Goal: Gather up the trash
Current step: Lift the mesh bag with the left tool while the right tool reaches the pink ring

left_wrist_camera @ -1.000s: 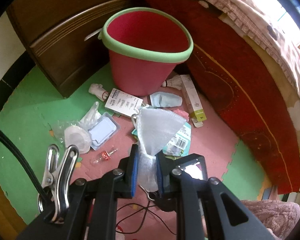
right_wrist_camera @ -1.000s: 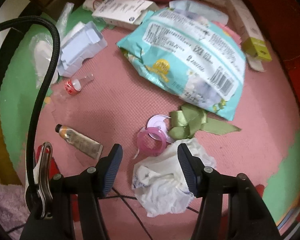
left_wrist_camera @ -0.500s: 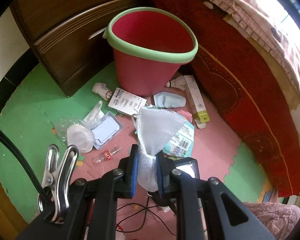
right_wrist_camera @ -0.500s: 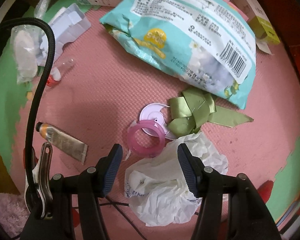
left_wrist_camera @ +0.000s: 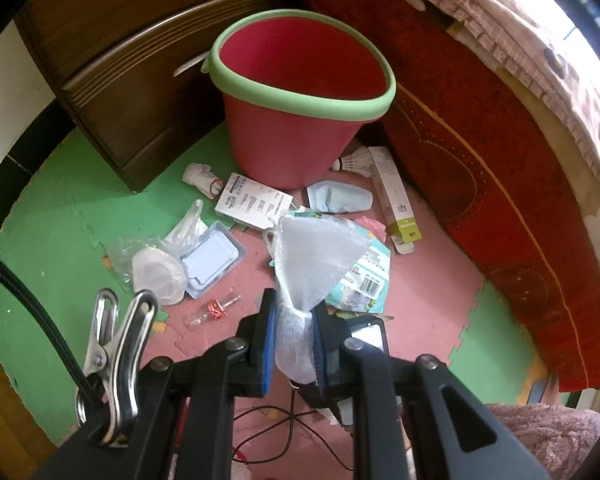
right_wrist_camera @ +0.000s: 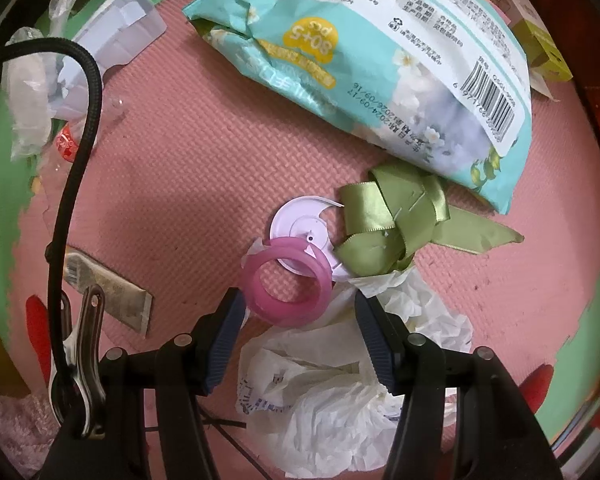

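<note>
Right claw (right_wrist_camera: 300, 334) open, pointing down at pink foam floor. Crumpled white paper wad (right_wrist_camera: 340, 400) lies right under it, between pads (pink plastic ring (right_wrist_camera: 286, 282) just ahead). Left claw (left_wrist_camera: 294, 344) pinches clear bubble-wrap piece (left_wrist_camera: 314, 264); red bucket with green rim (left_wrist_camera: 296, 128) farther ahead.

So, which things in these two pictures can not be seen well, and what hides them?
- Bucket, left wrist view: its bottom inside is hidden by its own near wall.
- Teal wipes pack, left wrist view: mostly covered by the bubble wrap held in the left tool.
- Crumpled white paper, right wrist view: partly behind the open right tool.
- Cream tube, right wrist view: its cap end is behind the black cable.
</note>
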A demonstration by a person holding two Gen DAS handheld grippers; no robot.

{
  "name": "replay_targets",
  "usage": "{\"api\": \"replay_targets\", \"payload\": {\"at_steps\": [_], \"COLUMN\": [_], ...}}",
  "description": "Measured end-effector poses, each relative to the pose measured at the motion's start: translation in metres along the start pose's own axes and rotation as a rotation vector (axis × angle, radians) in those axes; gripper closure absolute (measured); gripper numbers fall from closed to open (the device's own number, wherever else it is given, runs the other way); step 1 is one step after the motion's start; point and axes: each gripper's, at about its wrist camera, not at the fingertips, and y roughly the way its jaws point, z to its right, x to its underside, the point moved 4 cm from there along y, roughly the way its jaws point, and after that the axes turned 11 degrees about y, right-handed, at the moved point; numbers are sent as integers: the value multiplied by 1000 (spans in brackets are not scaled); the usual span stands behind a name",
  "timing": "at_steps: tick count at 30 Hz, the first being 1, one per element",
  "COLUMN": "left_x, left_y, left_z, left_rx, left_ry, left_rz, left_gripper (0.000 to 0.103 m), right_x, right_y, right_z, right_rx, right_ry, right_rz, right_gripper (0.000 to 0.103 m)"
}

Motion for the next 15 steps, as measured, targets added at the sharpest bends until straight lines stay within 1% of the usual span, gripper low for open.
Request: {"api": "replay_targets", "payload": {"at_steps": [7, 9, 12, 15], "left_x": [-1, -1, -1, -2], "left_y": [3, 3, 3, 4], "left_z": [0, 0, 0, -2], "left_rx": [-6, -5, -9, -12], "left_ry": [-6, -6, -4, -6], "left_rz": [-6, -6, -5, -6], "left_gripper": [87, 87, 87, 87], "right_x": [1, 3, 7, 10], "right_y": [22, 25, 29, 36], "right_z": [-9, -11, -15, -17], "right_rx": [28, 46, 68, 80], "right_ry": [-37, -55, -81, -99], "right_rz": [18, 31, 47, 59], "right_gripper": [44, 47, 48, 53]}}
